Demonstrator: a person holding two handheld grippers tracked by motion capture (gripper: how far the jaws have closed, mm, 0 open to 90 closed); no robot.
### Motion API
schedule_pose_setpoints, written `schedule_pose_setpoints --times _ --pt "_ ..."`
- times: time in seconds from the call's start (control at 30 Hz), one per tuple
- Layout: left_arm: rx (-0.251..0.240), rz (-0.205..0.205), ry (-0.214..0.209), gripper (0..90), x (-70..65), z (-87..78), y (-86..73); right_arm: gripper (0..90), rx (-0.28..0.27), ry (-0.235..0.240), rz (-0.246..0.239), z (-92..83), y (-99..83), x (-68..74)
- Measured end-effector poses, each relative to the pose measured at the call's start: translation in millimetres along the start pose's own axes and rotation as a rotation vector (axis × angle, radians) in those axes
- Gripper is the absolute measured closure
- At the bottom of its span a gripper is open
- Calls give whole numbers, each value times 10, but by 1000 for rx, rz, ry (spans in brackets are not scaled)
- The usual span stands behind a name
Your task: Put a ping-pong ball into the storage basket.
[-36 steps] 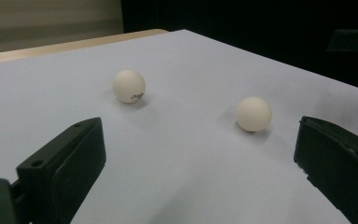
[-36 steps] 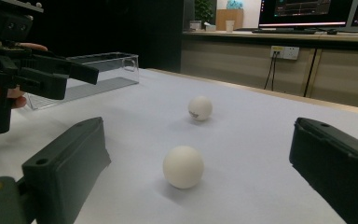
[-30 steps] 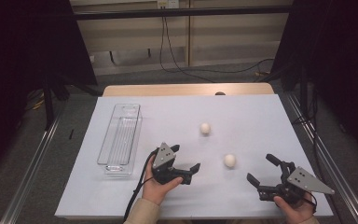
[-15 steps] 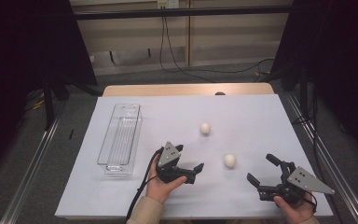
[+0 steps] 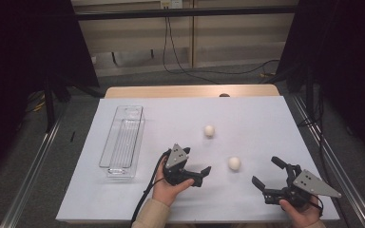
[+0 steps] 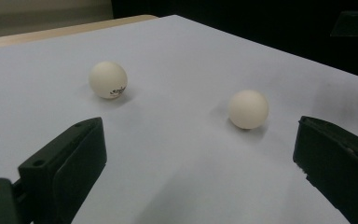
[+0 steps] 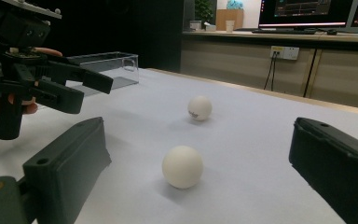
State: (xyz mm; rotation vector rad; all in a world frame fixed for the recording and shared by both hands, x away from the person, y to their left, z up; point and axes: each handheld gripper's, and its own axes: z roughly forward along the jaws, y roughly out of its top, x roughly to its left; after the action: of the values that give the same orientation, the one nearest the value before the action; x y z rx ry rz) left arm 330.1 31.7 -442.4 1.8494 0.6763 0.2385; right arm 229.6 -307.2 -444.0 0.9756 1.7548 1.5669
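Shifted slightly toward nearer small white plastic ball [image 5: 234, 163]: left gripper [image 5: 204, 172], jaws spread. Right gripper [image 5: 267, 174], spread, idle. Advice: centre ball between jaws, close gently.

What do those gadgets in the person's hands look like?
Both are black, each with two blocky fingers. The left gripper and right gripper each carry a grey three-cornered plate on top. A black cable trails from the left one. The sleeves are tan.
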Motion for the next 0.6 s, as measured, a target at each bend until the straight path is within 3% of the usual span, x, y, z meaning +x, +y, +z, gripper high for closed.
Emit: schedule_pose_setpoints --times 0.6 --pt "22 9 -14 27 -45 109 21 38 0 -2 -2 -2 -2 -11"
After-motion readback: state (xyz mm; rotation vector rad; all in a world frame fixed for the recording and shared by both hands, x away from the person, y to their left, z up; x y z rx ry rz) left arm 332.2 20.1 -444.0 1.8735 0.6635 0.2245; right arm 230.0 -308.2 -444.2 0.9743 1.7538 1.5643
